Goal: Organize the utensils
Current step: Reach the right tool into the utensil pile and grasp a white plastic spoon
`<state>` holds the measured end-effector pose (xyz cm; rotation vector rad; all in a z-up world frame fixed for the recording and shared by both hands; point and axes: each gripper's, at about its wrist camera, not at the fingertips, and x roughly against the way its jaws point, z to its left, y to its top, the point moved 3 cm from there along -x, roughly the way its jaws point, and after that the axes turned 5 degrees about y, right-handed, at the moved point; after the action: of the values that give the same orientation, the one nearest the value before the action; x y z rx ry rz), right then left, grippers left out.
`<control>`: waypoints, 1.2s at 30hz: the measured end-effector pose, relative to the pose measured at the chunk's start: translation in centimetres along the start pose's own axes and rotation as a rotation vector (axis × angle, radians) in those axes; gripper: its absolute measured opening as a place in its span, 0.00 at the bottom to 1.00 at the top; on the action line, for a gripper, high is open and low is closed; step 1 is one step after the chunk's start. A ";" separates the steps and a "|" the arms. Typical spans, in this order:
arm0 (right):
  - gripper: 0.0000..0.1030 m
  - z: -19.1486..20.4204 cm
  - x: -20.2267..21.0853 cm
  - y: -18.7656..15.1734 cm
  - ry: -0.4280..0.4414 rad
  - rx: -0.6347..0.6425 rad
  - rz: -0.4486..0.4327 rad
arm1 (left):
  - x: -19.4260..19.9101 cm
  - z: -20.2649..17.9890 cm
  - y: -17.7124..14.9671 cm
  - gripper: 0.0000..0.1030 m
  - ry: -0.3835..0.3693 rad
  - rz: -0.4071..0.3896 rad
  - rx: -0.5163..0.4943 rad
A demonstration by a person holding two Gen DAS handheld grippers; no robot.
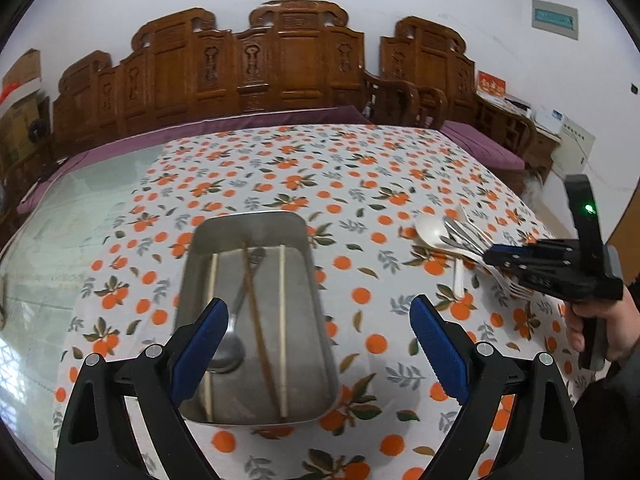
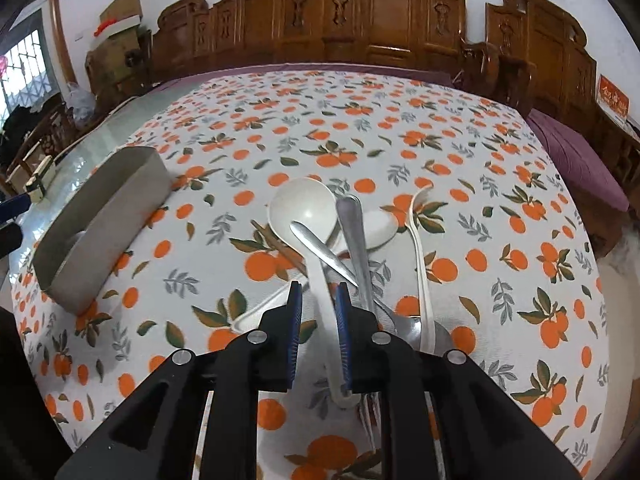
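A metal tray [image 1: 308,276] sits on the orange-print tablecloth and holds a metal spoon [image 1: 230,344], a brown chopstick [image 1: 260,324] and two pale chopsticks [image 1: 282,328]. My left gripper [image 1: 316,354] is open and empty, hovering over the tray's near end. A pile of utensils lies to the right: a white ladle spoon [image 2: 304,212], metal cutlery handles [image 2: 356,240] and a white plastic spoon [image 2: 420,264]. My right gripper [image 2: 318,300] straddles the white ladle's handle [image 2: 324,320], jaws narrowly apart around it. The right gripper also shows in the left wrist view [image 1: 496,256].
The tray shows at the left in the right wrist view [image 2: 100,216]. Bare glass tabletop [image 1: 60,220] lies left of the cloth. Carved wooden chairs [image 1: 280,68] stand behind the table, a purple cushion [image 2: 576,160] at right. A hand [image 1: 596,324] holds the right gripper.
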<state>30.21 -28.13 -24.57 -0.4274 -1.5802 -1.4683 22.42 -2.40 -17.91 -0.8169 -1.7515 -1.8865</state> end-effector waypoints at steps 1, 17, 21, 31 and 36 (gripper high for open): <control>0.18 -0.1 -0.2 -0.1 -0.004 0.002 0.006 | 0.0 -0.3 -0.1 0.86 -0.003 0.002 -0.003; 0.12 1.5 -2.9 0.2 -0.015 0.067 0.070 | -0.7 -2.7 -1.0 0.86 -0.016 0.026 -0.047; 0.12 1.8 -1.0 0.8 0.041 0.050 0.002 | -0.9 -3.3 -1.2 0.86 -0.005 0.030 -0.063; 0.12 0.2 3.8 2.1 0.133 -0.015 -0.177 | -1.3 -5.1 -1.2 0.86 0.022 0.040 -0.102; 0.12 -0.1 5.2 2.3 0.159 -0.019 -0.226 | -1.8 -6.2 -0.9 0.86 0.024 0.045 -0.116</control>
<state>29.26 -29.30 -19.13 -0.1411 -1.5257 -1.6461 22.36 -8.60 -19.92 -0.8651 -1.6082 -1.9752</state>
